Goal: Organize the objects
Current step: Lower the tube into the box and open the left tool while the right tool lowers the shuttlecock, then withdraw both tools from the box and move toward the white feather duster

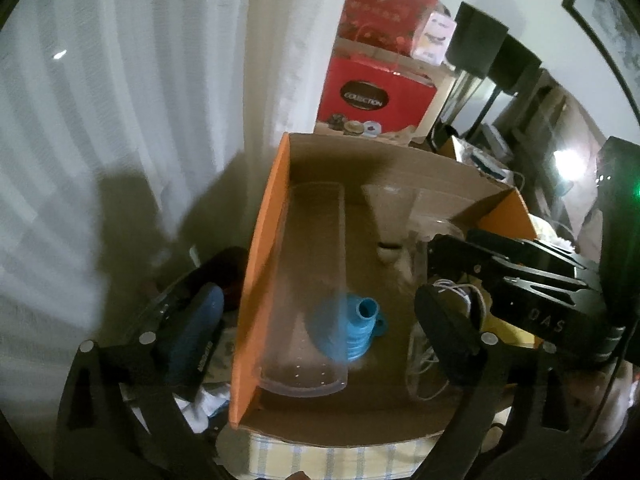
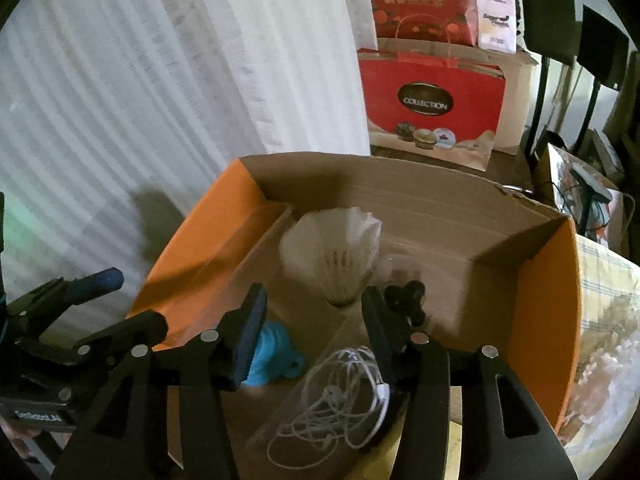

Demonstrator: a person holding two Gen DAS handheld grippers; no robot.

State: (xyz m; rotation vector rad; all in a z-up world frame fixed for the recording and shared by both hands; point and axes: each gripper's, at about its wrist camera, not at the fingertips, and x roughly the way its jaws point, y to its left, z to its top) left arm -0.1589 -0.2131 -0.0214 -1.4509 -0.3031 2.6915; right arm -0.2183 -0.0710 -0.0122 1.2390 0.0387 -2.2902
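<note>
An orange cardboard box (image 1: 260,248) (image 2: 544,320) with a brown inside lies open below both grippers. Along its left wall lies a clear plastic tube (image 1: 312,280). A blue funnel (image 1: 356,332) (image 2: 268,356) rests beside the tube. A white shuttlecock (image 2: 336,260) (image 1: 390,236), blurred, sits just past my right gripper (image 2: 314,308), whose pads stand apart and press on nothing. Under that gripper lie tangled white earphones (image 2: 336,400) (image 1: 424,364). My left gripper (image 1: 318,300) (image 2: 132,300) hangs wide open over the tube and funnel, holding nothing.
A small black three-lobed object (image 2: 404,300) lies in the box by the right finger. Red gift bags (image 1: 372,92) (image 2: 432,108) stand behind the box. White curtains (image 1: 120,120) fill the left. A checked cloth (image 1: 332,456) lies under the box, with clutter on the right.
</note>
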